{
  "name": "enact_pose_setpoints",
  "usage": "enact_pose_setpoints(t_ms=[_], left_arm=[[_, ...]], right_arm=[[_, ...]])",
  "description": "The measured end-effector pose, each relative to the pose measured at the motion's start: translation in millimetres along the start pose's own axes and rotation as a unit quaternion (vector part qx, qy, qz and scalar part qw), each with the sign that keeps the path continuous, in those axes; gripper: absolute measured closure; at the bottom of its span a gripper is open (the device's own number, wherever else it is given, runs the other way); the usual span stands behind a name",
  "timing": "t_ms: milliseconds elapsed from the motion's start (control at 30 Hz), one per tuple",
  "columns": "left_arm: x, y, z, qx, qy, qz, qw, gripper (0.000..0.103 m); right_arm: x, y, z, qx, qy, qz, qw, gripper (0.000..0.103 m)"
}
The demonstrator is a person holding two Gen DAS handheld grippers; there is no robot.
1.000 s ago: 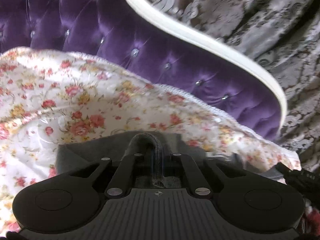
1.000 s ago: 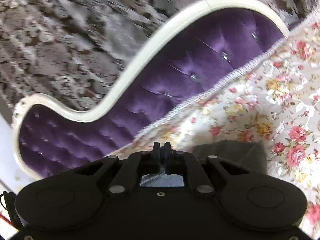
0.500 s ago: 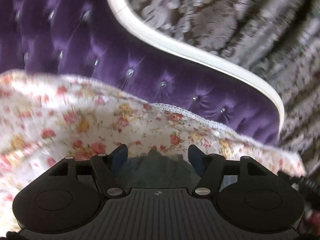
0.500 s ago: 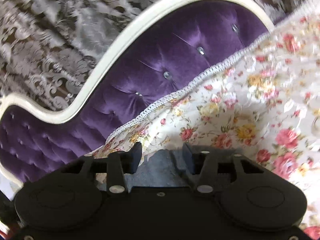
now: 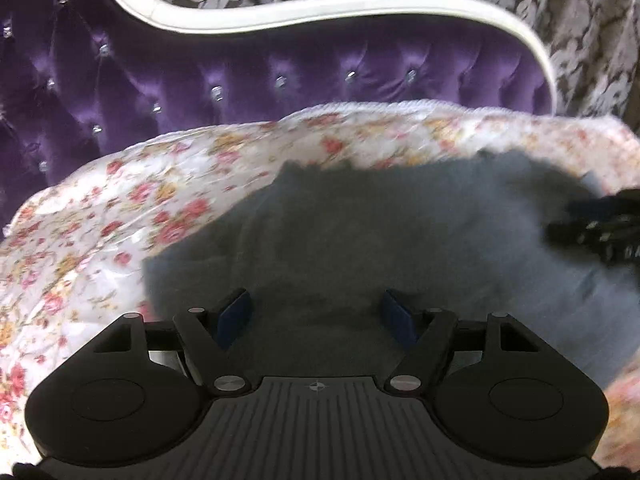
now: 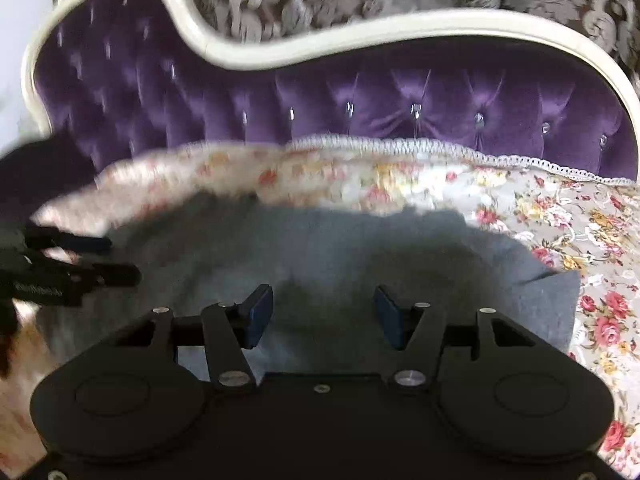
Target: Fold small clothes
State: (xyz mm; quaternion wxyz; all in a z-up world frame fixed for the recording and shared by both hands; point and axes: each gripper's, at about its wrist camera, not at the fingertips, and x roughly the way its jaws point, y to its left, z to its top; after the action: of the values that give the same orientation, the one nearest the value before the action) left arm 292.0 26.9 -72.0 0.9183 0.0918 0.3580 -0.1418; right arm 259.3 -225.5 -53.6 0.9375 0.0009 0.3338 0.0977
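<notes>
On the flowered bedspread (image 5: 100, 216), spread in front of the purple tufted headboard (image 5: 280, 80) with its cream frame (image 5: 320, 4), lies the grey garment (image 5: 380, 232), a soft dark cloth that fills the middle of both wrist views. It lies loose and somewhat rumpled, its far edge uneven against the floral print and one corner sticking out to the right in the right wrist view.

The left gripper (image 5: 316, 316) hangs just over the near part of the cloth, its jaws wide and opening, with cloth below them but nothing pinched. The right gripper (image 6: 323, 314) is the same: jaws apart and opening over the grey cloth, pads clear of it. Each gripper shows at the edge of the other's view, so the two work near each other on the same piece.

My guess is that a fold has just been let go. The risk from here is that the soft fabric relaxes and the layer slides or springs open, since nothing pins it. A blue pad dragging across the nap as a hand leaves could pull the edge askew. The bedspread is itself soft and creased, so a later pinch may catch it along with the garment.

No container is in view: no basket, box or drawer, and nothing to hold folded pieces
</notes>
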Motion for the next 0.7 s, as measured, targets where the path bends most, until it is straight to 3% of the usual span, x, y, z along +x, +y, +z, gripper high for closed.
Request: enact_pose_setpoints(t_ms=[100, 300, 567, 700], left_arm=[[4.1, 14.7, -4.4, -0.026, 0.002, -0.010, 0.9996, 0.017], [-6.4, 18.4, -0.2, -0.043, 0.003, -0.013, 0.9990, 0.017], [-58.3, 15.8, -30.8, -0.043, -0.018, -0.026, 0.9985, 0.017], [-57.8, 15.8, -45.6, -0.049, -0.003, -0.021, 0.9986, 0.017]], right_arm=[[7.8, -19.5, -7.6, 0.016, 0.000, -0.045, 0.999, 0.040], [3.0, -36.5, -9.0, 0.044, -0.007, -0.059, 0.997, 0.040], [-59.2, -17.1, -19.8, 0.058, -0.070, -0.018, 0.996, 0.035], [-74.9, 14.4, -33.9, 0.029, -0.069, 0.011, 0.997, 0.032]])
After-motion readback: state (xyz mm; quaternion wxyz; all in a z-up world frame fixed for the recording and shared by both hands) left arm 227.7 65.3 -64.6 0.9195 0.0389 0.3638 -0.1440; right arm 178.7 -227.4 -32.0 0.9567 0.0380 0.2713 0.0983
